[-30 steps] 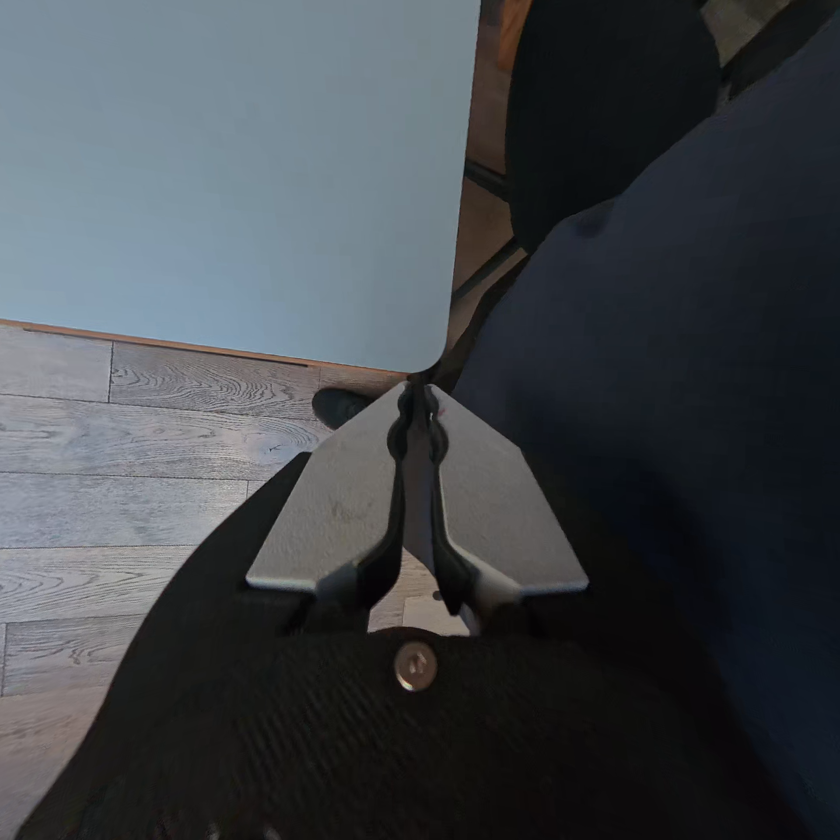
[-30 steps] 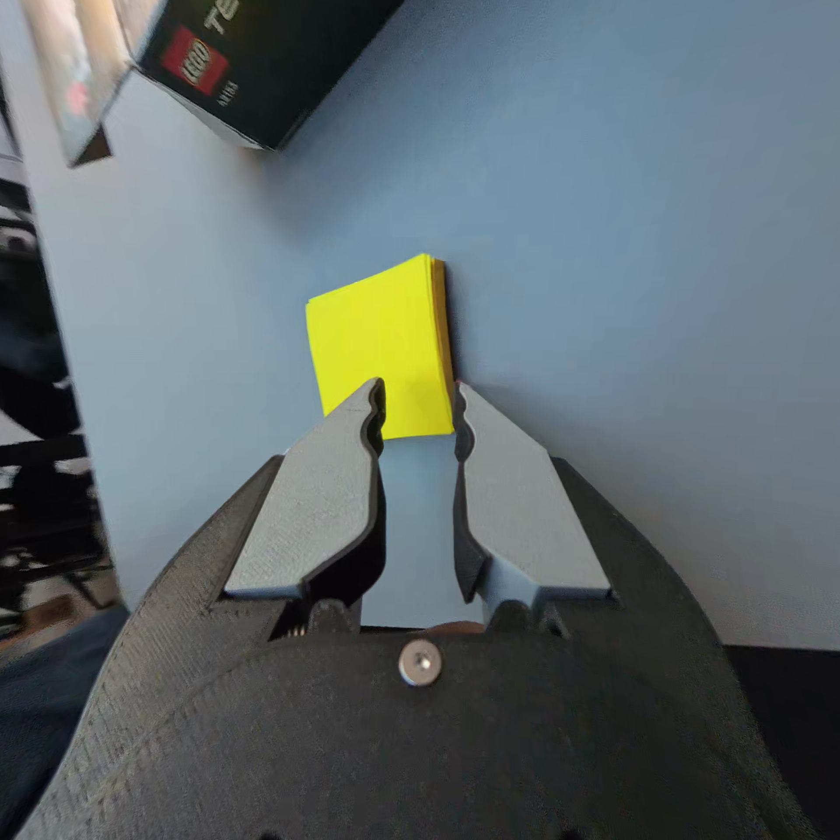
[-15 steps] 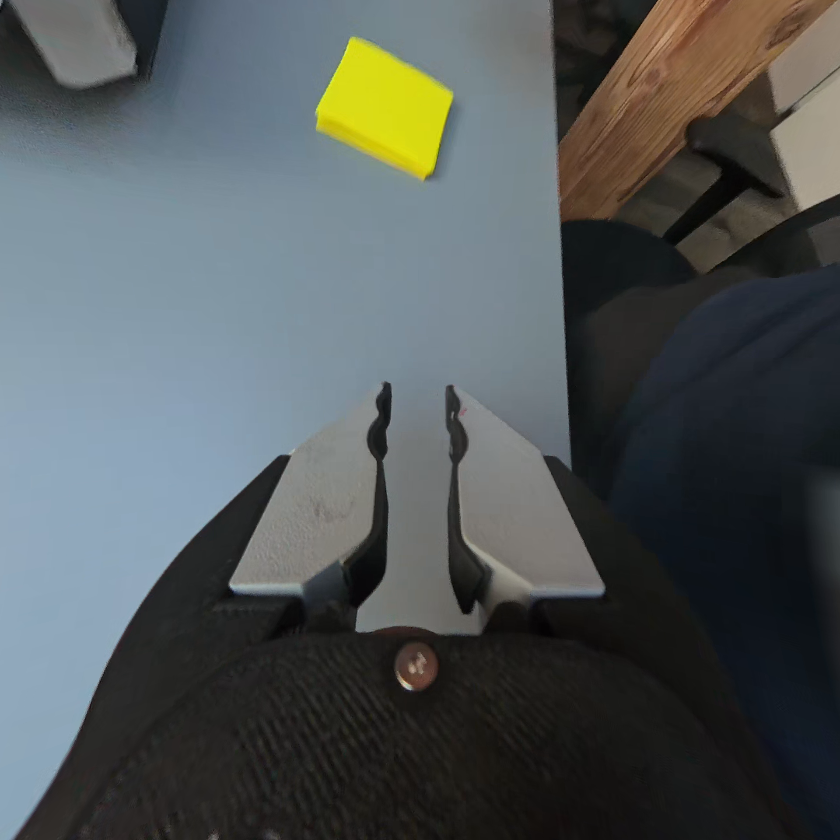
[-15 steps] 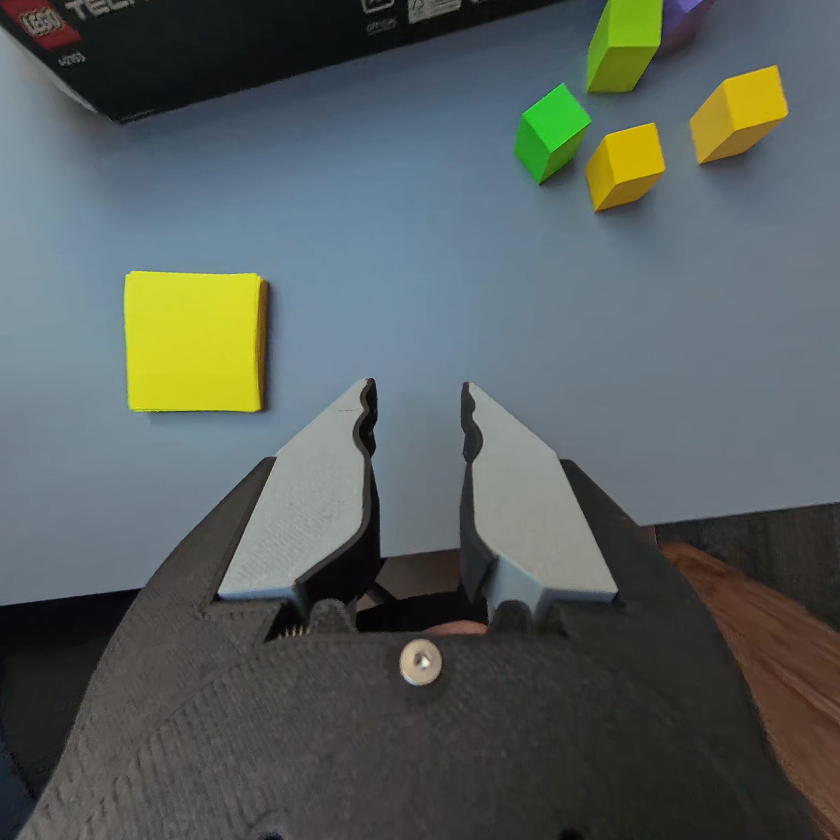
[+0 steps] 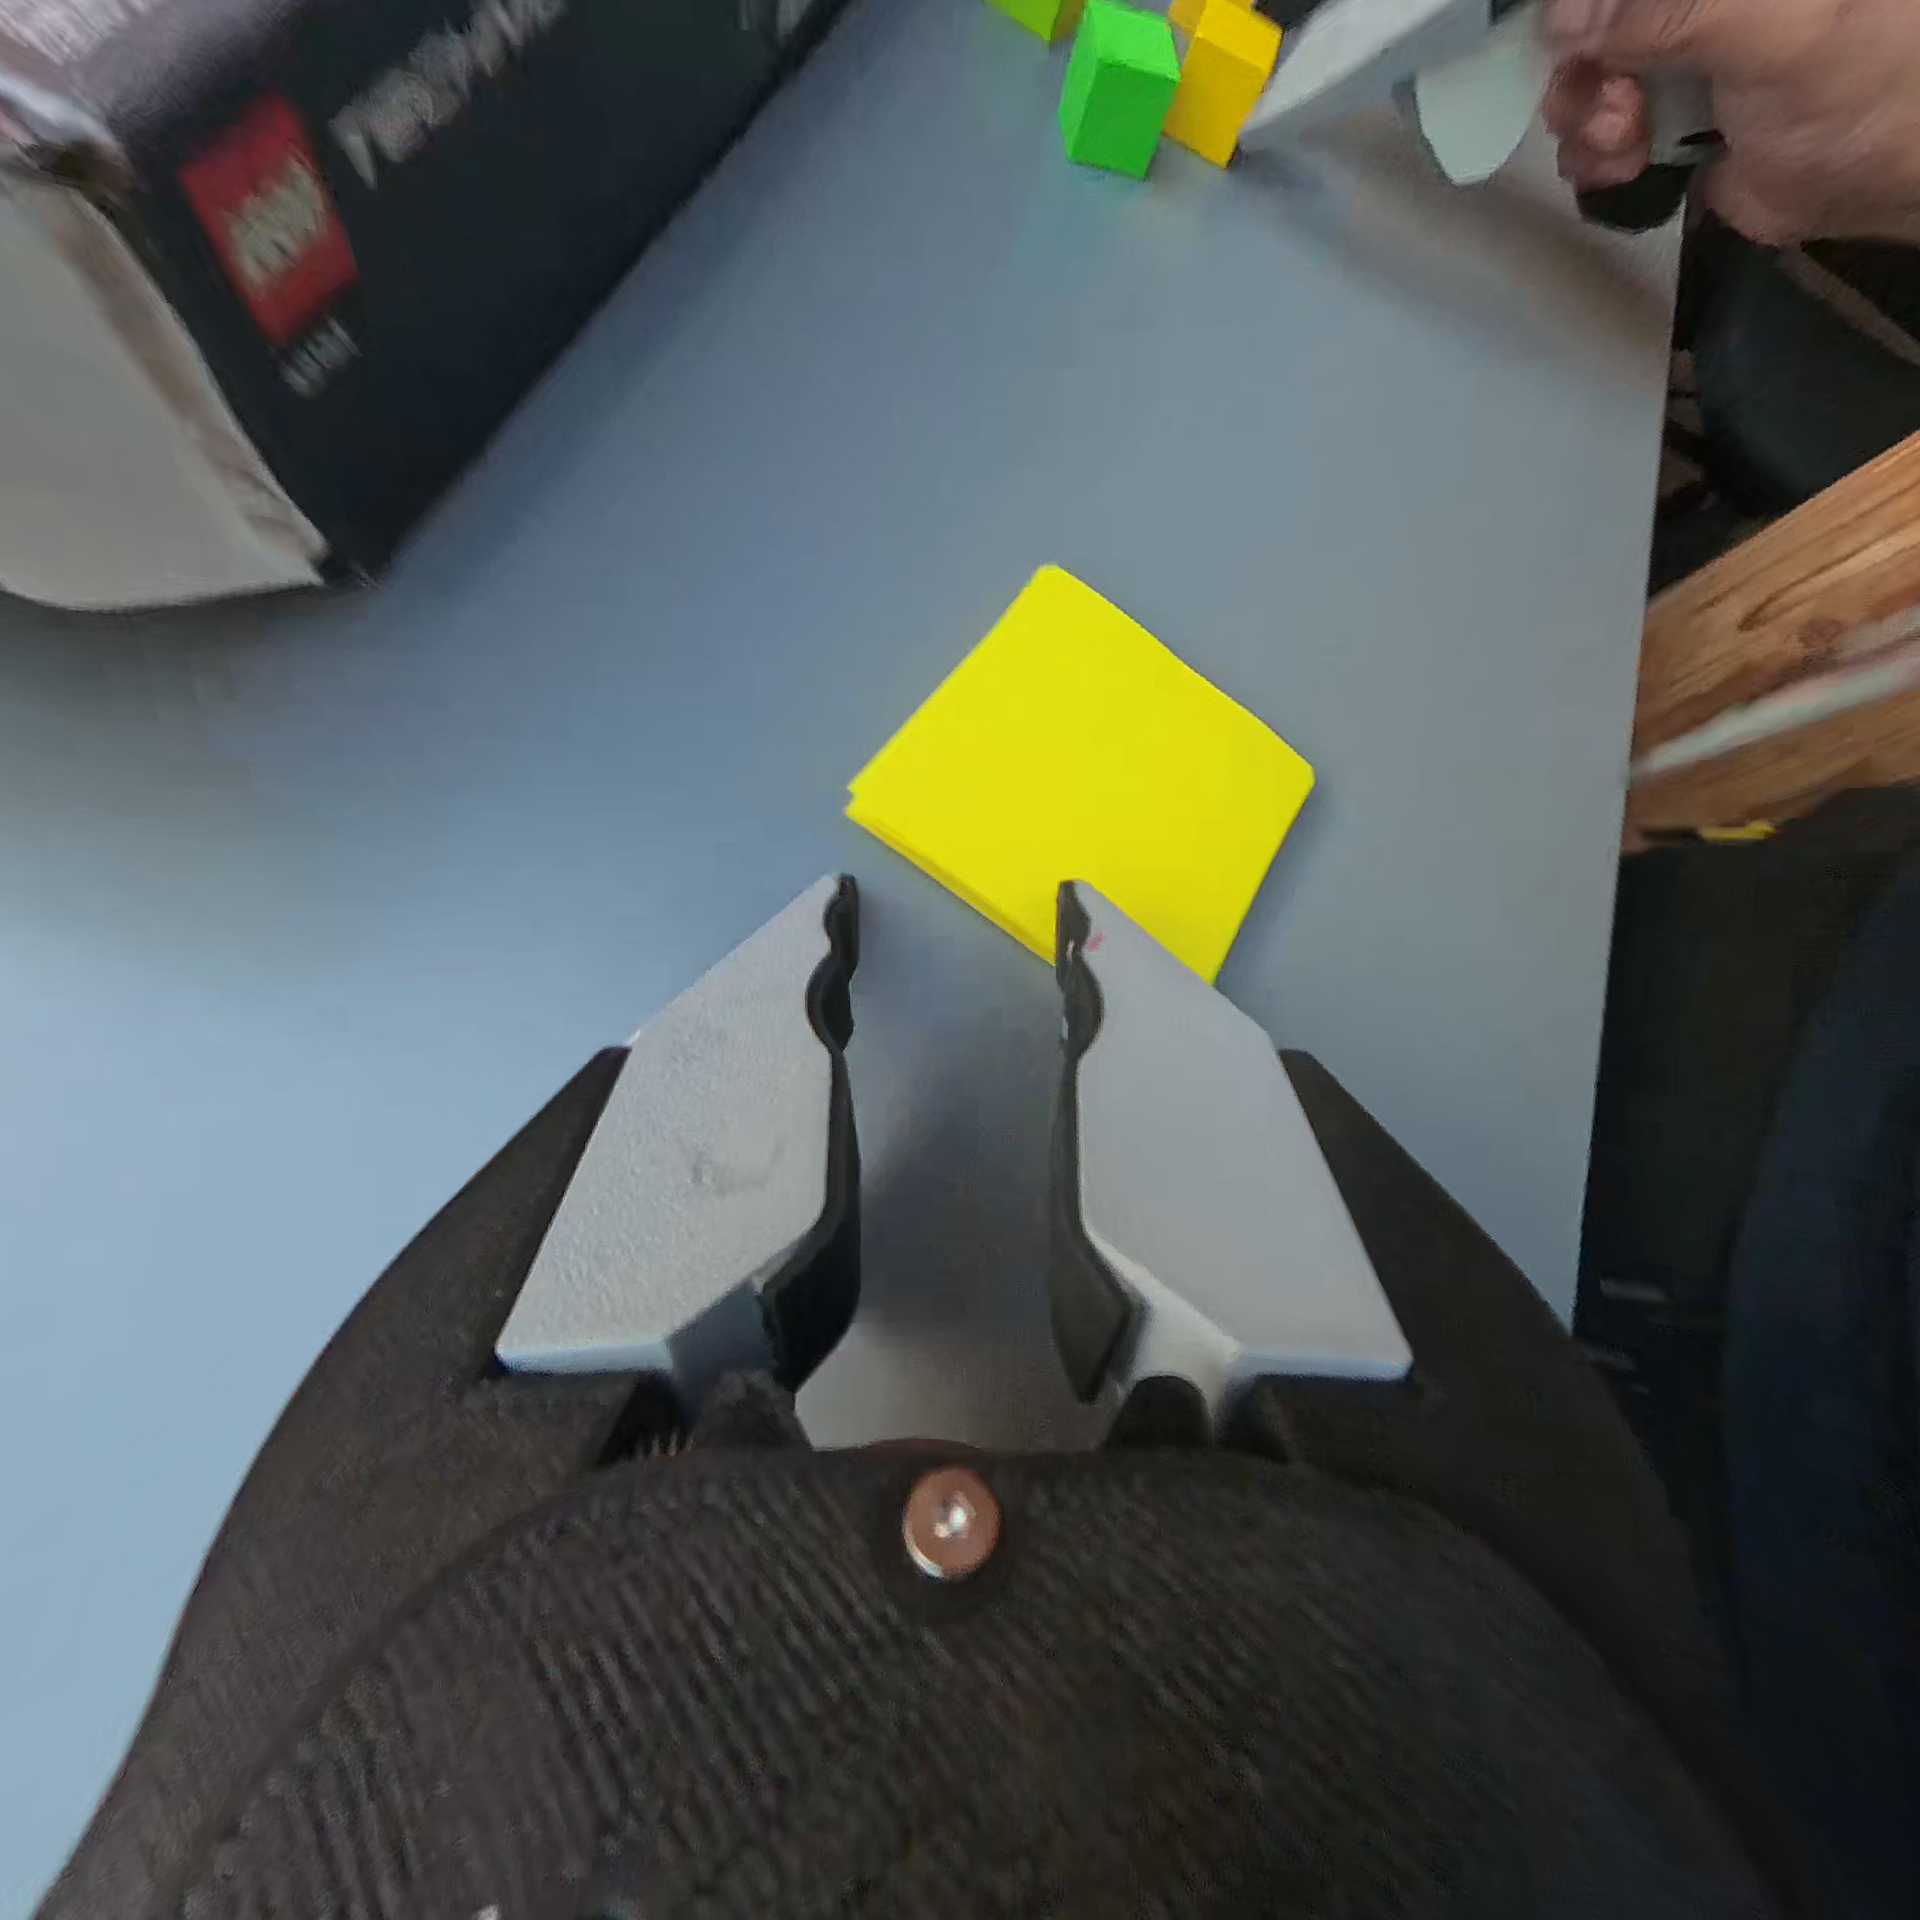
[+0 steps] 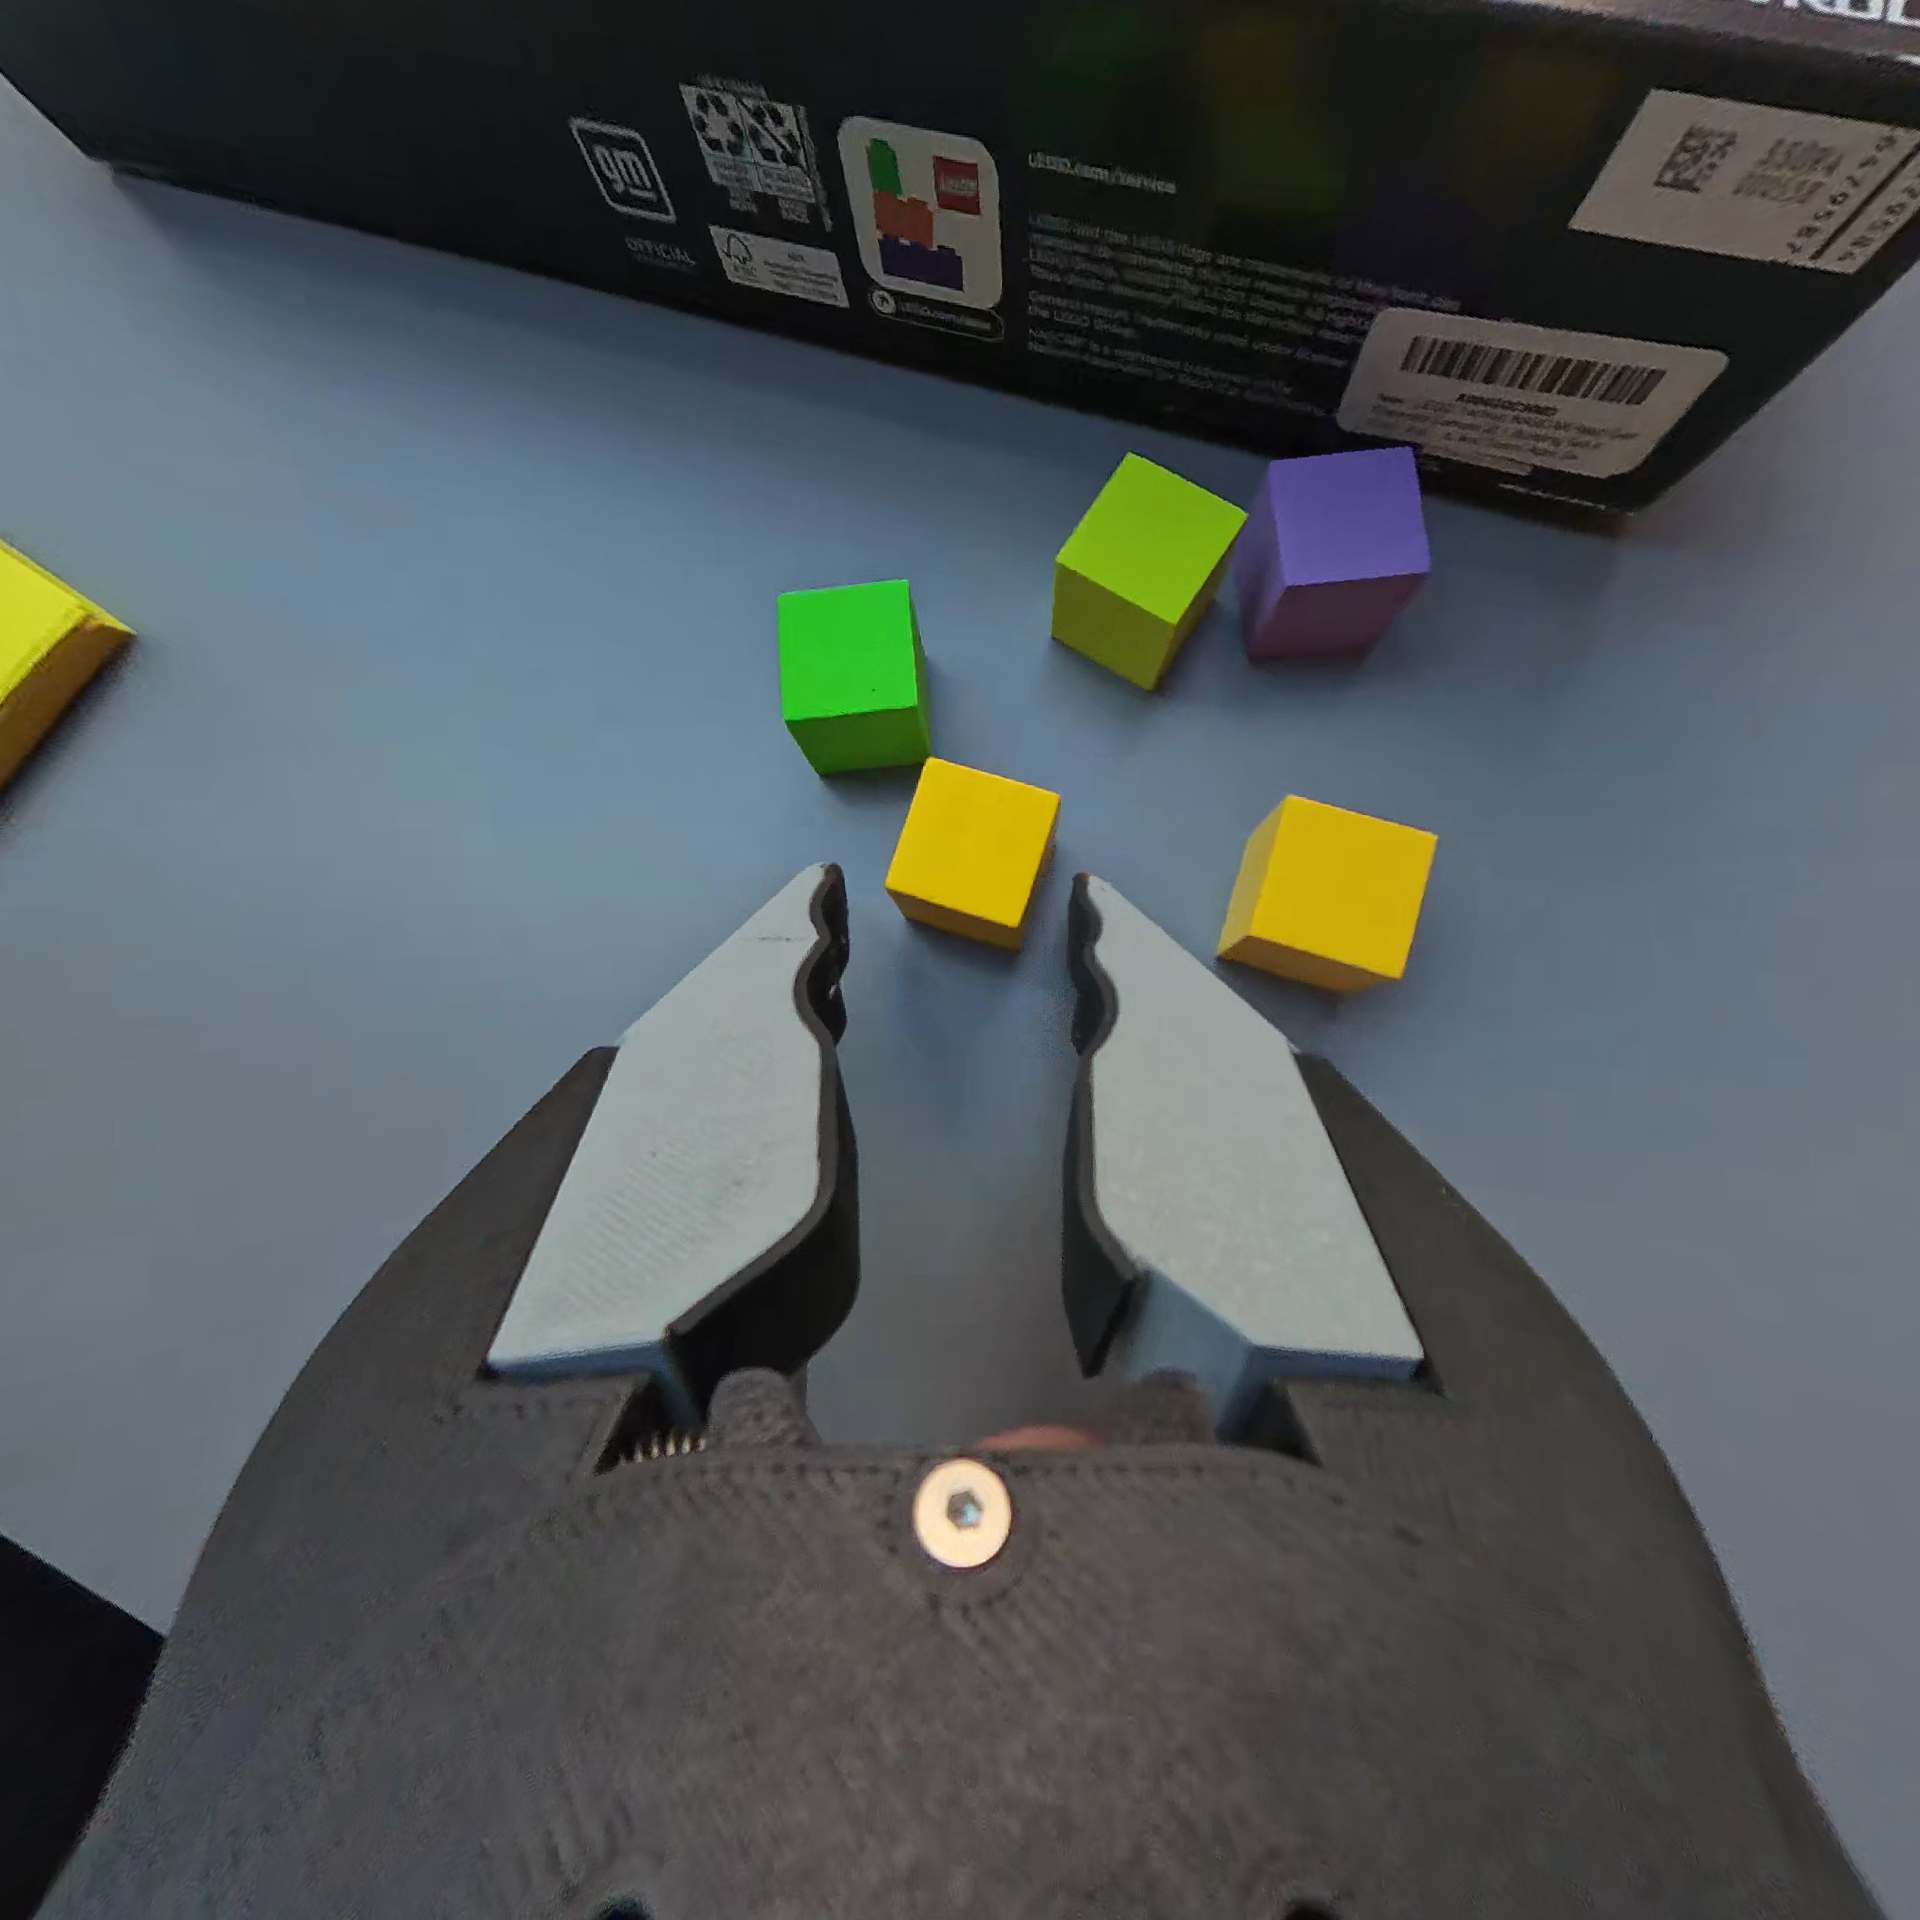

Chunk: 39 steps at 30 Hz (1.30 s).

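My left gripper (image 5: 954,904) is open and empty above the blue-grey table (image 5: 623,779). A yellow pad of square paper sheets (image 5: 1081,769) lies just ahead of it; the right fingertip (image 5: 1075,925) overlaps its near edge in the view. My right gripper (image 6: 956,894) is open and empty, and a yellow cube (image 6: 971,852) stands just beyond its fingertips, untouched. Around it stand a second yellow cube (image 6: 1330,894), a green cube (image 6: 852,675), a lime cube (image 6: 1143,566) and a purple cube (image 6: 1335,551). The right gripper also shows in the left wrist view (image 5: 1382,62), held by a hand (image 5: 1766,104).
A long black cardboard box (image 6: 1039,208) lies along the far side of the table; it also shows in the left wrist view (image 5: 416,260). The table's right edge (image 5: 1652,520) borders a wooden piece (image 5: 1787,634) and a black chair. The pad's corner shows at the left in the right wrist view (image 6: 42,644). Some 30 cm of space lies between my two pairs of fingers. Between my right fingertips and the green cube (image 6: 852,675) there is roughly 4 cm.
My left gripper swung from the floor up over the table to the yellow pad and its jaws opened. My right gripper moved right from the pad to the cubes and opened wider.
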Available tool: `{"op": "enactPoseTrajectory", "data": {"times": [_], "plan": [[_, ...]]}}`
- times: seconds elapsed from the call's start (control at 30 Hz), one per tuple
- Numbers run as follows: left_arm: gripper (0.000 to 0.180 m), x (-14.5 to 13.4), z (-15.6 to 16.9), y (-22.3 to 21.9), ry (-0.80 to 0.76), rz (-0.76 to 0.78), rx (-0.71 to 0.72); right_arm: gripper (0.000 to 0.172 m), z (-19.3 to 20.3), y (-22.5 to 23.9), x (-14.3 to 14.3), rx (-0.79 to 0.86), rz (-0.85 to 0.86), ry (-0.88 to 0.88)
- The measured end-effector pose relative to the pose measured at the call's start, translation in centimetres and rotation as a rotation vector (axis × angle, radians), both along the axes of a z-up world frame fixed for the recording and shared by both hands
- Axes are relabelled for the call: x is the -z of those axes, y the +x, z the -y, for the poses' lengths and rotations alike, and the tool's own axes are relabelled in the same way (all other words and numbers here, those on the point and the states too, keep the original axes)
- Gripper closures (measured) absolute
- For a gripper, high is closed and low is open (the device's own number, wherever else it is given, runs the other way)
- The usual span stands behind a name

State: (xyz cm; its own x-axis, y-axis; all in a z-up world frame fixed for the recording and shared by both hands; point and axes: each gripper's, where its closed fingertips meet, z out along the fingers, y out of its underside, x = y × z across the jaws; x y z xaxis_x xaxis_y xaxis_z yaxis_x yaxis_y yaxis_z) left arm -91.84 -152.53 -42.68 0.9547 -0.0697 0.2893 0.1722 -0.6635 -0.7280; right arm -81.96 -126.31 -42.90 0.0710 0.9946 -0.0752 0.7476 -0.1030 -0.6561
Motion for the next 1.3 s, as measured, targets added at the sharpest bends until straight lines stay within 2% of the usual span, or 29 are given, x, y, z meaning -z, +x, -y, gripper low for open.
{"op": "enactPoseTrajectory", "data": {"times": [0.03, 0.1, 0.3, 0.43, 0.53, 0.6, 0.73, 0.83, 0.97, 1.1, 1.17, 1.23, 1.3], "plan": [[0.149, 0.1, 0.0, 0.3, -0.012, 0.000, 0.010, 0.137, 0.2, -0.3, -0.2, -0.018, -0.026, -0.018], [0.144, 0.0, 0.0, 0.1, -0.003, 0.000, -0.004, 0.147, 0.7, -0.9, -0.6, -0.072, -0.063, -0.034], [0.144, -0.5, 0.2, 1.4, 0.013, 0.142, 0.082, 0.147, 0.4, -2.0, -1.2, -0.149, -0.157, 0.038], [0.147, -2.1, 0.5, 1.8, 0.116, 0.146, 0.120, 0.147, -0.1, -2.7, -3.0, -0.193, -0.299, 0.133], [0.148, -3.8, 0.7, 1.3, 0.233, 0.128, 0.089, 0.147, -0.3, -2.8, -3.4, -0.207, -0.368, 0.173], [0.157, -4.9, 1.0, 0.9, 0.306, 0.143, 0.074, 0.148, -0.4, -3.0, -4.4, -0.208, -0.431, 0.215], [0.161, -5.9, 1.4, 0.9, 0.369, 0.187, 0.090, 0.148, 0.5, -2.8, -4.7, -0.256, -0.454, 0.243], [0.162, -5.4, 1.3, 0.8, 0.341, 0.137, 0.063, 0.147, 1.2, -2.8, -4.6, -0.297, -0.454, 0.224], [0.163, -2.9, 1.4, 1.8, 0.196, -0.044, 0.090, 0.147, 2.7, -2.6, -5.0, -0.367, -0.491, 0.124], [0.170, 0.0, 1.0, 1.1, 0.018, -0.183, 0.032, 0.148, 3.0, -2.5, -6.0, -0.363, -0.545, 0.042], [0.180, 0.1, 0.7, 1.8, 0.007, -0.118, 0.036, 0.147, 3.2, -2.4, -6.4, -0.369, -0.567, 0.004], [0.171, 0.2, 0.6, 1.3, -0.007, -0.061, -0.018, 0.147, 4.3, -2.1, -6.5, -0.429, -0.577, -0.052], [0.170, 0.2, 0.5, 1.4, -0.012, -0.036, -0.051, 0.147, 5.4, -1.8, -6.3, -0.488, -0.555, -0.083]]}}
